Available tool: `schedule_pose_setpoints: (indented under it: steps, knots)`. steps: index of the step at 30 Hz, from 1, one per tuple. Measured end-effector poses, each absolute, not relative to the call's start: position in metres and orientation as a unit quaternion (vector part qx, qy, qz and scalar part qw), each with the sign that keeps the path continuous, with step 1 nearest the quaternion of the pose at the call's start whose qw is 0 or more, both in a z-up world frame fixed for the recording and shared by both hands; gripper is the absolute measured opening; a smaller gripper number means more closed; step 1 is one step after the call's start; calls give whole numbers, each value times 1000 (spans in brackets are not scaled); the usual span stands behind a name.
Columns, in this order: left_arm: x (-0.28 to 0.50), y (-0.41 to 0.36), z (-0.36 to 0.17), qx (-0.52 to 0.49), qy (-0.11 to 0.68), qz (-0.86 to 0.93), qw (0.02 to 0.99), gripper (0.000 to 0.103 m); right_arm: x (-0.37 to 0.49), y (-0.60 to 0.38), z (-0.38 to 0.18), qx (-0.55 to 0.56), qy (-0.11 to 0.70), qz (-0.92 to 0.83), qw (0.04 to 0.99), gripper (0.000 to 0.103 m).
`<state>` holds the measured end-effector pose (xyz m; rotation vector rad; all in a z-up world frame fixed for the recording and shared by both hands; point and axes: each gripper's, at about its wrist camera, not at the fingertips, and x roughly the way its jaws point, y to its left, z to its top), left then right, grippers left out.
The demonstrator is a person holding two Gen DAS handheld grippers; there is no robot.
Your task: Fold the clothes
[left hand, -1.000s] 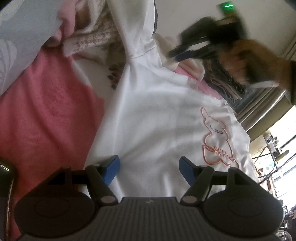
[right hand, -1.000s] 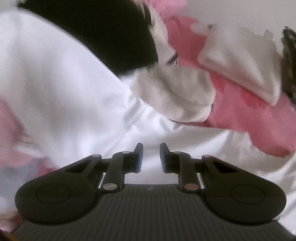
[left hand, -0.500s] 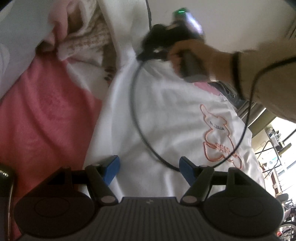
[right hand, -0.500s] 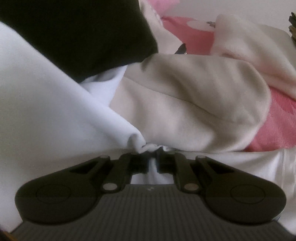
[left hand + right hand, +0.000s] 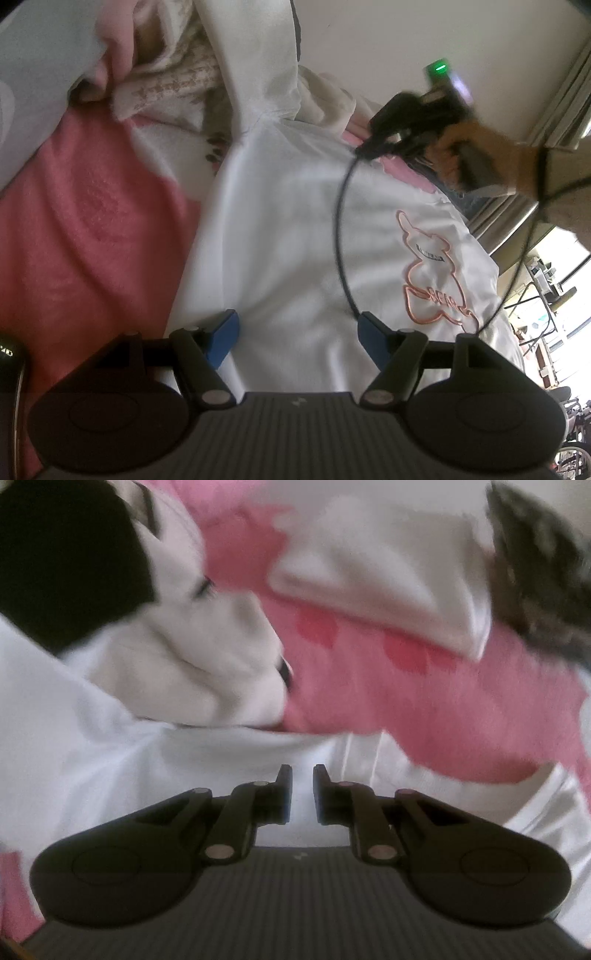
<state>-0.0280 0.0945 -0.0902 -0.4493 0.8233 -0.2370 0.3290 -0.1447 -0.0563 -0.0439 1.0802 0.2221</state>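
White shirt lies flat mid-frame on the pink bed cover. Right gripper: its jaws pinched a fold, have just been opening, now narrow and empty. Fold released. Left gripper: jaws wide over the hem, gripping nothing.
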Motion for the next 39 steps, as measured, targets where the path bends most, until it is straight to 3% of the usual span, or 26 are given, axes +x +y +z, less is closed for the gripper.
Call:
schedule_pose_setpoints:
  steps: [2, 6, 9, 12, 16, 22, 29, 39]
  knots:
    - [-28, 93, -90, -211, 395, -113, 887, 72, 340, -145, -79, -13, 515, 76, 854, 8]
    - [-29, 93, -89, -208, 395, -112, 888, 73, 359, -145, -73, -9, 472, 43, 881, 6]
    - [-29, 94, -88, -213, 397, -111, 886, 73, 366, -154, -56, -3, 458, 4, 889, 12]
    - [-27, 94, -90, -216, 397, -112, 885, 73, 358, -158, -40, 37, 475, 64, 877, 12]
    - [-26, 91, -90, -210, 395, -112, 887, 73, 337, -130, -35, -24, 496, 154, 854, 13]
    - [-25, 89, -90, -205, 393, -111, 889, 73, 339, -100, -66, -49, 529, 174, 829, 12]
    - [-26, 88, -90, -196, 392, -110, 892, 74, 363, -87, -87, -22, 462, 97, 881, 10]
    - [-21, 90, -93, -204, 390, -110, 891, 74, 320, -210, 4, 77, 423, 93, 898, 23]
